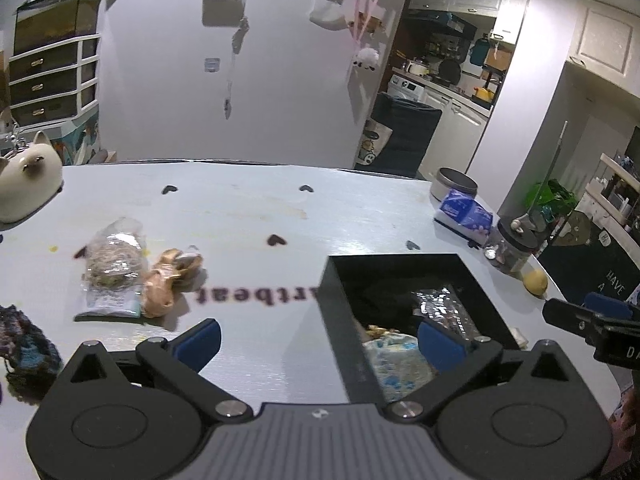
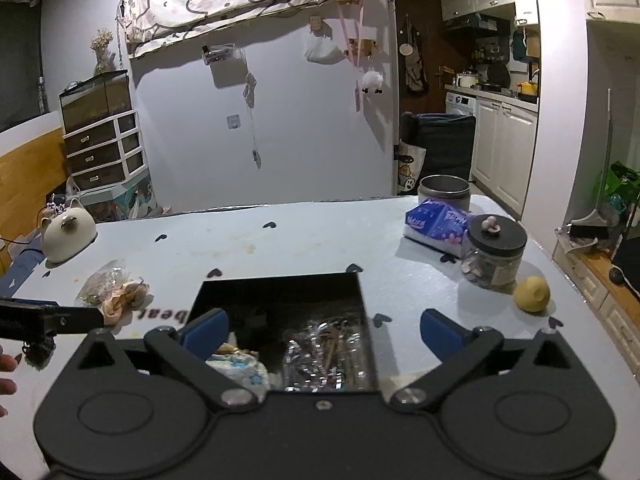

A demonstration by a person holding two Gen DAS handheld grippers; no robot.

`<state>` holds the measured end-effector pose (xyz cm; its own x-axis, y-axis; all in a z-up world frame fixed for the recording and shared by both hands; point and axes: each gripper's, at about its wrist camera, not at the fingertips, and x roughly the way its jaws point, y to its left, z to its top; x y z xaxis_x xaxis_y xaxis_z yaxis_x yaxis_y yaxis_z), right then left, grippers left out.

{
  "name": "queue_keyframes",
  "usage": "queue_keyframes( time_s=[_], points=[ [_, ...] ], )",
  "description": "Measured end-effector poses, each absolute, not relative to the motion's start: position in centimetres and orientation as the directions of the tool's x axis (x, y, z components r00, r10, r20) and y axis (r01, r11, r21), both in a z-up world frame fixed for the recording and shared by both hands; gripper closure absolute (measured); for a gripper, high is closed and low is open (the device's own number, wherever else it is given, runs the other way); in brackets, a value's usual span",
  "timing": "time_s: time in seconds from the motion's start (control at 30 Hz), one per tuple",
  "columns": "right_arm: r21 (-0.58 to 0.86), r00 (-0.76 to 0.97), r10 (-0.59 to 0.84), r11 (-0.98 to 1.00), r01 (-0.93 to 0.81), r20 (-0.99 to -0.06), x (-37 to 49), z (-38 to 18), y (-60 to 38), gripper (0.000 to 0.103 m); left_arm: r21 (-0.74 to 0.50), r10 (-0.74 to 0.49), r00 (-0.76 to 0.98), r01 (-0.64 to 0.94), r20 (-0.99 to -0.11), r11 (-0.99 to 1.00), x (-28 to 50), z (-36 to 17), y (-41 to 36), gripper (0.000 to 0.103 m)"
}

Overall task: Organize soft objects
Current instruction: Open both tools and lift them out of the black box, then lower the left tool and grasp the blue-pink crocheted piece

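Note:
A black open box sits on the pale table; inside lie a white cloth with blue print and a shiny clear packet. My left gripper stands open, one blue pad over the box, the other over bare table, nothing between them. My right gripper is open wide over the box, empty. Left of the box lie a clear bag of dried bits and a peach fabric piece. A dark knitted item rests at the table's left edge.
A cream cat-shaped lamp stands far left. At the right are a tissue pack, a metal tin, a black-lidded glass jar and a lemon. A person's fingers show at the left edge.

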<state>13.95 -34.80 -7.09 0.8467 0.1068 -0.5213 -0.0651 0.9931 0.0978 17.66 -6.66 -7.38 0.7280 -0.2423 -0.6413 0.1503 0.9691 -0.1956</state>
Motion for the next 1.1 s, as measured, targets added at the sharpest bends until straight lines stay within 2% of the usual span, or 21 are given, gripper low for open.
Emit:
queue_keyframes(
  time_s=[0.5,0.87,1.1],
  points=[
    [0.098,0.822,0.141,0.990,-0.104,-0.552,15.2,-7.0,-25.8,0.000,-0.194,-0.199,0.730,0.093,-0.654,0.977,18.5,-7.8,3.6,0.000],
    [0.120,0.797,0.181,0.983,-0.136,-0.577,17.1,-7.5,-18.8,0.000,-0.133,-0.107,0.734,0.023,-0.671,0.991,18.9,-9.0,12.1,0.000],
    [0.129,0.795,0.206,0.979,-0.161,-0.571,18.8,-7.7,-14.3,0.000,-0.063,-0.065,0.730,0.030,-0.681,0.998,19.6,-10.1,15.5,0.000]
  ],
)
